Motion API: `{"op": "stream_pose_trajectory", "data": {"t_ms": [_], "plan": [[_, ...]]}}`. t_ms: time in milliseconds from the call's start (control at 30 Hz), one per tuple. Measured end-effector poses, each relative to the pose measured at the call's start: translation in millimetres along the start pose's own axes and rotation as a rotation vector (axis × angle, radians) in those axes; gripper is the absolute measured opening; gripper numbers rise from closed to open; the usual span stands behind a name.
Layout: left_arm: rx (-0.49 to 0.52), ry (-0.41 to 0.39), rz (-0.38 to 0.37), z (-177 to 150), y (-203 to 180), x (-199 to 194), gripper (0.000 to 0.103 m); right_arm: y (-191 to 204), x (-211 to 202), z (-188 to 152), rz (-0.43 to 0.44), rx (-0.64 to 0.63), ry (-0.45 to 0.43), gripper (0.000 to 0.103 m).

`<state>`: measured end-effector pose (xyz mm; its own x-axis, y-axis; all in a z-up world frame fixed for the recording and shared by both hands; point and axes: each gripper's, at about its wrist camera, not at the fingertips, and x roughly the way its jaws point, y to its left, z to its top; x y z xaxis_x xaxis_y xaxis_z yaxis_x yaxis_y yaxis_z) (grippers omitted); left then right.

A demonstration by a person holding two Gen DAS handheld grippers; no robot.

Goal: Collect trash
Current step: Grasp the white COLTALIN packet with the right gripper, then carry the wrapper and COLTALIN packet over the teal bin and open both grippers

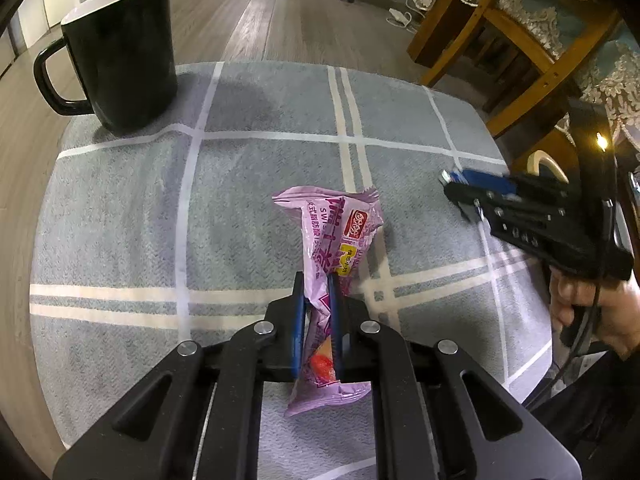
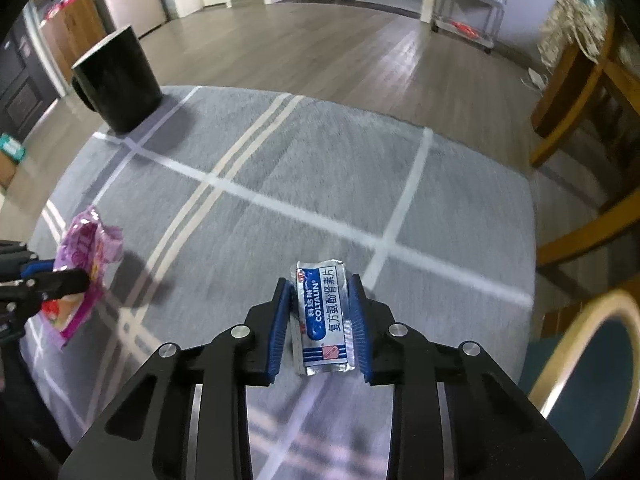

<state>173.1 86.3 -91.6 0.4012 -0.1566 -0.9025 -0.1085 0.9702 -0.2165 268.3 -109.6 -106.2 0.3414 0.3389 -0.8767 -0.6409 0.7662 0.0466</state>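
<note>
My left gripper (image 1: 316,292) is pinching the pink snack wrapper (image 1: 336,236), which sticks out ahead of its fingertips over the grey checked cloth (image 1: 120,220). My right gripper (image 2: 320,292) brackets the silver medicine sachet (image 2: 324,312), pads (image 2: 280,320) just beside its edges; I cannot tell whether they press it. A black mug (image 1: 120,52) stands far ahead to the left.

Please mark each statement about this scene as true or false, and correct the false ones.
1. The left gripper is shut on the pink wrapper. True.
2. The mug is white outside. False: it is black, white inside.
3. The silver sachet lies between the right gripper's fingers. True.
4. The mug lies on its side. False: it stands upright on the grey cloth.
5. Both grippers hold one wrapper. False: each is at its own item.
</note>
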Motion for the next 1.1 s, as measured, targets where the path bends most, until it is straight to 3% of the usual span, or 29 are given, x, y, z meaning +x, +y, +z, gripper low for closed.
{"op": "stream_pose_trajectory", "data": {"t_ms": [267,633,867,1100], "plan": [[0.025,-0.015,-0.038,-5.6,-7.5,-6.6,0.009,7.4,-43.2,-37.5,0.004,0.128,-0.076,0.031],[0.096,-0.017,-0.085,-15.0,-35.6,-8.1,0.009,2.7,-120.2,-86.8,0.002,0.297,-0.251,0.031],[0.087,-0.025,-0.145,-9.6,-44.9,-13.8,0.009,-8.7,-153.8,-103.7,-0.013,0.340,-0.329,0.031],[0.140,-0.045,-0.208,5.1,-90.1,-17.8,0.009,-38.3,-176.9,-121.1,-0.061,0.435,-0.386,0.031]]}}
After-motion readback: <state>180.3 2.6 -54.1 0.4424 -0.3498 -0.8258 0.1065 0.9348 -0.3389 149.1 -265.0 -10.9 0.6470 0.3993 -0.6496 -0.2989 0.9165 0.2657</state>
